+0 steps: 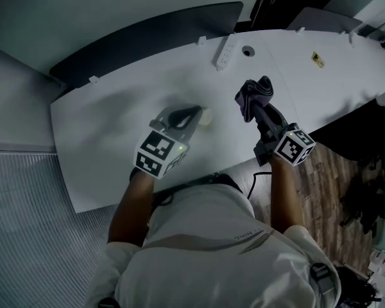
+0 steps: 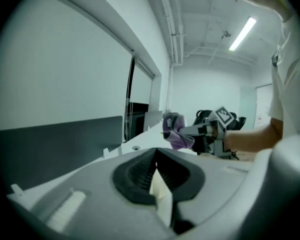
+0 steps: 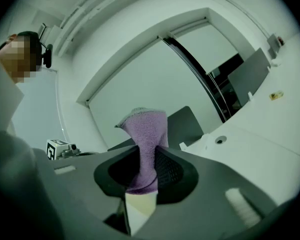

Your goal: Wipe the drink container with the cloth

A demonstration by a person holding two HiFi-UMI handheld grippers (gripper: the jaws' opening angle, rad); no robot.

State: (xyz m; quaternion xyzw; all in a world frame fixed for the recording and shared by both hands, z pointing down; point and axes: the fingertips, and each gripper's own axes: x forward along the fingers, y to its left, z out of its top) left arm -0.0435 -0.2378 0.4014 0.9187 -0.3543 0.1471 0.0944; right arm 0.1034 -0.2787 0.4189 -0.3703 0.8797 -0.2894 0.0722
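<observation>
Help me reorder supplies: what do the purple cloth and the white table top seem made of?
The cloth is probably microfibre or terry, matte purple; its surface shows a fuzzy nap and it bunches softly. The table is likely laminate or painted board, smooth matte white, with no grain visible; which of the two cannot be told.

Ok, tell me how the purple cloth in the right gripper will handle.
Probably floppy: the purple cloth bunches and folds where the right gripper pinches it. Likely light, since its free end sticks out past the jaws with little sag. Its fuzzy nap suggests it won't slip easily from the grip.
</observation>
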